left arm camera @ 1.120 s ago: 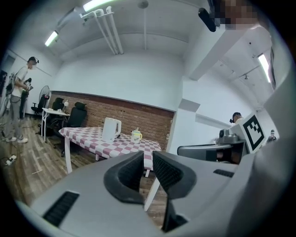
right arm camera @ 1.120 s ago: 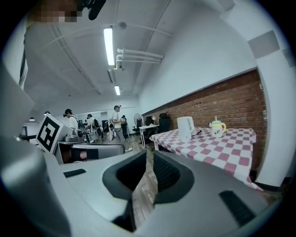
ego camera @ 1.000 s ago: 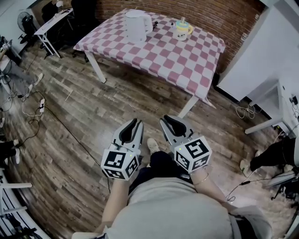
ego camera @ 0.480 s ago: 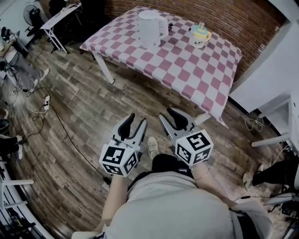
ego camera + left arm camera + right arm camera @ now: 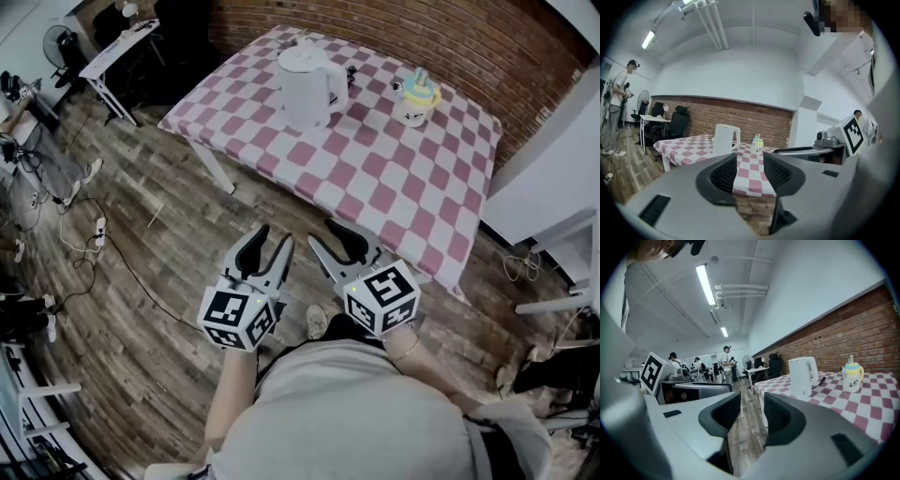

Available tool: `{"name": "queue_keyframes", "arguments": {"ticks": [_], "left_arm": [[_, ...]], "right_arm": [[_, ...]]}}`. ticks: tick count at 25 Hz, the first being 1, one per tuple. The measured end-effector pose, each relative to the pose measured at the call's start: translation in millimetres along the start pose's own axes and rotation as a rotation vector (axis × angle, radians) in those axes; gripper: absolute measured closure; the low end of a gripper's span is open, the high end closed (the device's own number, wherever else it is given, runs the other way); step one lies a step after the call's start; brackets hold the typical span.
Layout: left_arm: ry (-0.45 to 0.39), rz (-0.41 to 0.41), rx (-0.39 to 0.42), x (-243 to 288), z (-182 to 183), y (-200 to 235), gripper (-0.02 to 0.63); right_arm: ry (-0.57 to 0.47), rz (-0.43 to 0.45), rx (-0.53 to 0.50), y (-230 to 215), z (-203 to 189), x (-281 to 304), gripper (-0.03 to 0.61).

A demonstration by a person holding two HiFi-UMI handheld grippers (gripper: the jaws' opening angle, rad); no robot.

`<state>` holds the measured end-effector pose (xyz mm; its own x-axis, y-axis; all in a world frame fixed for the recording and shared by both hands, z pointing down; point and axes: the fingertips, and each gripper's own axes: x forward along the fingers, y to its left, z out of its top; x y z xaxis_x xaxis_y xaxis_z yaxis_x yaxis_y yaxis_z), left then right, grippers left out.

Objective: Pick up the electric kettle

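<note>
A white electric kettle [image 5: 309, 86] stands upright at the far side of a table with a pink-and-white check cloth [image 5: 375, 197]. It also shows in the left gripper view, kettle [image 5: 725, 139], and in the right gripper view, kettle [image 5: 802, 376]. Both grippers hang over the wooden floor, short of the table's near edge and far from the kettle. My left gripper [image 5: 271, 246] is open with nothing between its jaws. My right gripper [image 5: 330, 242] is open too; its jaws are opening and nothing is between them.
A small yellow cup with a lid [image 5: 415, 98] stands right of the kettle, with a black cord between them. Brick wall behind the table. White table legs [image 5: 214, 164] below. Cables [image 5: 80, 234] on the floor at left. A desk and fan [image 5: 56, 42] far left. A white partition [image 5: 553, 159] at right.
The table and kettle have come nearer and lower in the head view as both grippers moved forward toward it. The jaws of both grippers have parted.
</note>
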<state>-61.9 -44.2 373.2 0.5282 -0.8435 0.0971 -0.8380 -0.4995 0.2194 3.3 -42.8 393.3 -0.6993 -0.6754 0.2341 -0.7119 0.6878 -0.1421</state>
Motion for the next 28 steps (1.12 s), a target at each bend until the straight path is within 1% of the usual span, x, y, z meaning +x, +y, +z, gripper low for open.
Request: {"name": "queue_keyframes", "arguments": {"ticks": [3, 7, 12, 16, 20, 23, 28], "left_arm": [[-0.001, -0.015, 0.002, 30, 9, 11, 0.442], [0.004, -0.033, -0.003, 57, 12, 16, 0.442], [0.042, -0.057, -0.025, 81, 4, 25, 0.442], [0.061, -0.091, -0.034, 100, -1, 32, 0.442], [0.065, -0.159, -0.036, 135, 1, 40, 0.442], [0.061, -0.211, -0.017, 163, 9, 49, 0.442], [0.077, -0.249, -0.019, 208, 22, 95, 0.442]], "right_arm": [[-0.004, -0.01, -0.005, -25, 12, 17, 0.43], [-0.005, -0.038, 0.009, -50, 19, 28, 0.43], [0.012, -0.064, 0.058, -69, 10, 39, 0.43], [0.019, -0.087, 0.075, -82, 7, 48, 0.43], [0.001, -0.151, 0.094, -109, 9, 58, 0.43], [-0.006, -0.208, 0.103, -133, 15, 75, 0.43], [0.002, -0.272, 0.109, -169, 29, 120, 0.43]]}}
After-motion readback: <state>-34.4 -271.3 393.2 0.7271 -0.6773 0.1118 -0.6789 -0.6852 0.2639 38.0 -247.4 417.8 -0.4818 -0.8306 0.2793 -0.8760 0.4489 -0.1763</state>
